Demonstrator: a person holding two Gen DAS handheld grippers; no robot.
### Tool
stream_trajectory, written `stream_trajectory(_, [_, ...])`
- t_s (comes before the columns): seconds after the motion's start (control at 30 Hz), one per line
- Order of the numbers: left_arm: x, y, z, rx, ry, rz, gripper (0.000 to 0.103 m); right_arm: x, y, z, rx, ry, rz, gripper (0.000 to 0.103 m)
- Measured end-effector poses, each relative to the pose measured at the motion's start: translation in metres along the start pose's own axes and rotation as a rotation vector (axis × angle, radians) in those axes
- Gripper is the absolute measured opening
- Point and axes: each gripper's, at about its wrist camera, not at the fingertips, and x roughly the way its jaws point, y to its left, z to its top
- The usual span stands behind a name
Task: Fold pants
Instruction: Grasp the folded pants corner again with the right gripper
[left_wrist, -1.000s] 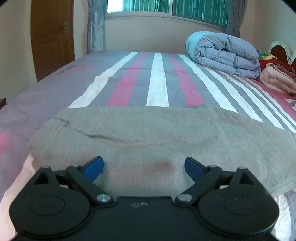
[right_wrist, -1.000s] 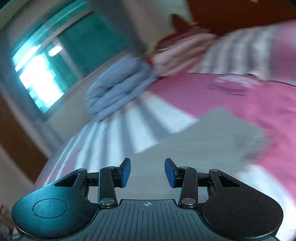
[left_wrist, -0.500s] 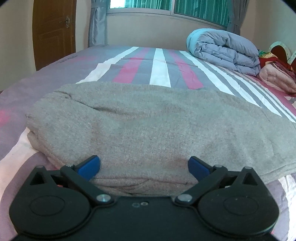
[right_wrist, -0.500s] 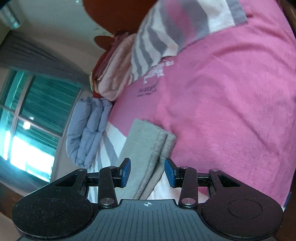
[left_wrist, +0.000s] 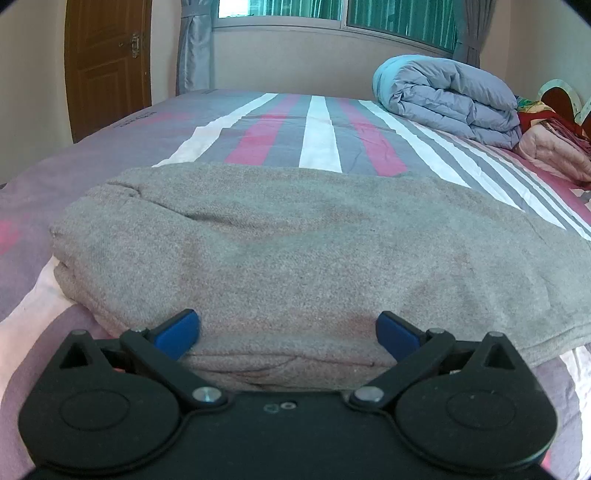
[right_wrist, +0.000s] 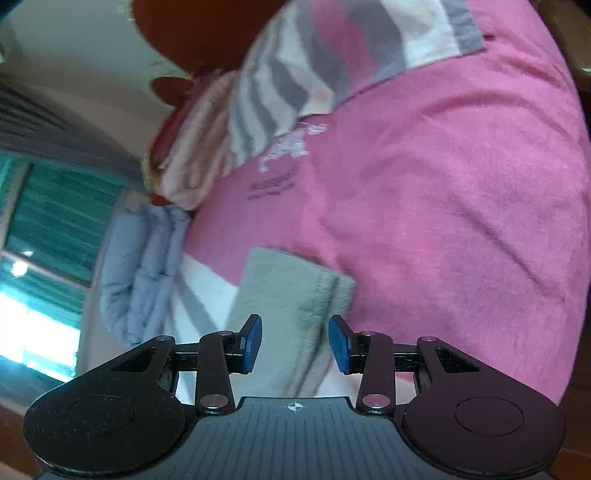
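2 hand-held grippers stay spread, empty: left (left_wrist: 288, 328) wide at folded pants (left_wrist: 314, 251); right (right_wrist: 295, 341) narrower.

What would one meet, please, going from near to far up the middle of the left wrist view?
Left tool, open → grey pants lying folded on the bed → striped bedsheet → wall under the window → window.

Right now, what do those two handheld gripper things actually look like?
Both look alike. The left gripper has a matte black body with two round discs, black linkage arms on silver pins, and blue fingertip pads. The right gripper adds a ribbed grey centre plate bearing a small crosshair mark. No cables or sleeves show.
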Motion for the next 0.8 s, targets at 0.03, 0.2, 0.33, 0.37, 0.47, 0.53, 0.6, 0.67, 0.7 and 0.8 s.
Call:
stream_trajectory(0.03, [0.000,0.000,0.000,0.001,0.000,0.000,0.097,0.004,0.002,0.000,-0.019,0.014,0.005,0.041])
stream_trajectory(0.2, [-0.001,0.000,0.000,0.001,0.000,-0.002,0.097,0.035,-0.007,0.005,0.017,0.078,-0.013,0.031])
stream_trajectory(0.33, [-0.001,-0.001,0.000,0.001,-0.001,-0.003,0.097,0.022,0.004,0.004,-0.036,0.029,0.038,0.004])
stream_trajectory(0.37, [0.000,-0.001,0.000,0.001,-0.001,-0.003,0.097,0.017,0.005,0.001,-0.049,0.019,0.051,0.004])
stream_trajectory(0.47, [0.000,-0.001,0.001,0.002,0.000,-0.003,0.097,0.022,-0.004,-0.003,-0.071,0.044,-0.011,0.004])
stream_trajectory(0.53, [-0.001,-0.001,0.001,0.002,-0.001,-0.005,0.097,0.028,-0.018,-0.002,-0.014,0.074,-0.022,0.004])
stream_trajectory(0.6, [-0.001,-0.001,0.000,0.000,-0.002,-0.006,0.097,0.019,-0.018,-0.002,-0.009,0.055,-0.001,0.007])
stream_trajectory(0.67, [0.000,-0.001,0.000,0.000,-0.004,-0.005,0.097,0.003,-0.014,-0.004,-0.036,0.010,0.008,0.033])
stream_trajectory(0.7, [0.000,-0.001,0.000,-0.001,-0.005,-0.004,0.097,-0.003,-0.013,-0.006,-0.056,-0.009,0.002,0.044])
stream_trajectory(0.8, [0.001,-0.002,0.000,0.001,-0.004,-0.002,0.097,0.006,-0.018,-0.009,-0.051,0.028,0.002,0.057])
